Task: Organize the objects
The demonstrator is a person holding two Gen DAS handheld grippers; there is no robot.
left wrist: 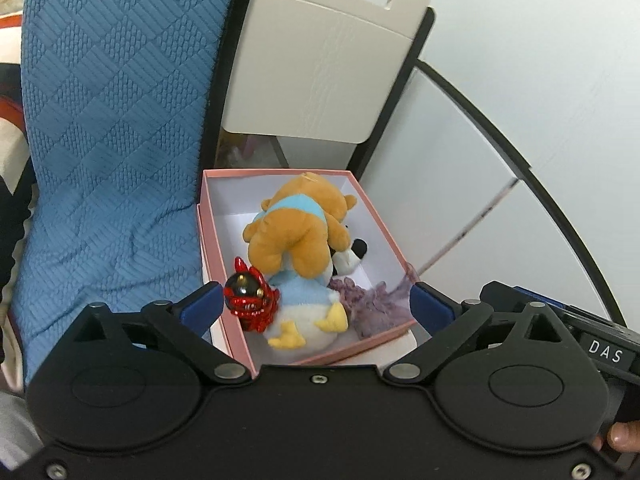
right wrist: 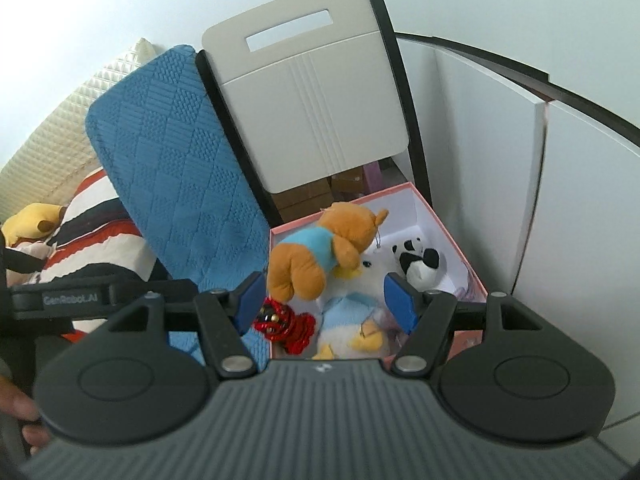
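A pink box [left wrist: 378, 216] with a white inside stands beside a blue cushion. In it lie a brown bear plush [left wrist: 296, 232] in a light blue shirt, a white duck plush [left wrist: 308, 312] in blue under the bear, a panda plush [left wrist: 352, 258], a shiny red toy [left wrist: 248, 300] and a purple cloth [left wrist: 376, 304]. My left gripper [left wrist: 316, 308] hangs open above the box, its blue pads wide apart and nothing between them. The right wrist view shows the box [right wrist: 432, 216], bear [right wrist: 308, 256], duck [right wrist: 352, 320], panda [right wrist: 420, 264] and red toy [right wrist: 284, 324]. My right gripper [right wrist: 325, 304] is open above them, touching none.
A blue quilted cushion [right wrist: 180, 168] leans left of the box. A beige chair back [right wrist: 312, 100] rises behind it, and white cabinet doors [right wrist: 500, 160] stand to the right. Striped fabric [right wrist: 92, 224] and a yellow plush [right wrist: 28, 220] lie at far left.
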